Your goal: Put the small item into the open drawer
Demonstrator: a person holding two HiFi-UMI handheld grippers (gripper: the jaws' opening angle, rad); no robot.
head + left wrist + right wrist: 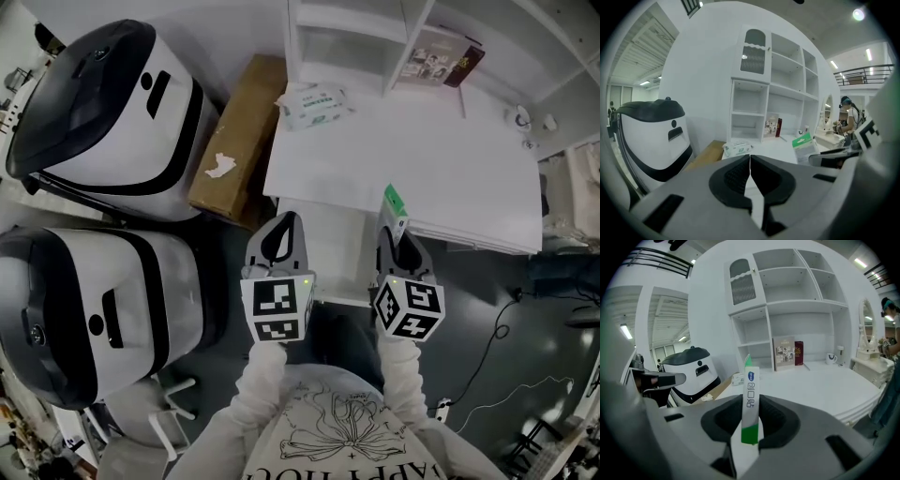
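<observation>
Carrying step: right gripper (391,232) clamps the packet (395,206), left gripper (283,228) closed, empty; next, probably lower into the drawer (339,255) at nine o'clock.

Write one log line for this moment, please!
left gripper: shut, empty | right gripper: shut on green-and-white packet, sticking out past fingers | place: by white desk

Hidden ends, cut edges, tiny print

The lower end of the green-and-white box (750,380) is buried between the jaws of the right gripper (751,401). The lower white machine (84,309) runs off the head view's left edge. Titles on the books (787,352) are too small to read.
</observation>
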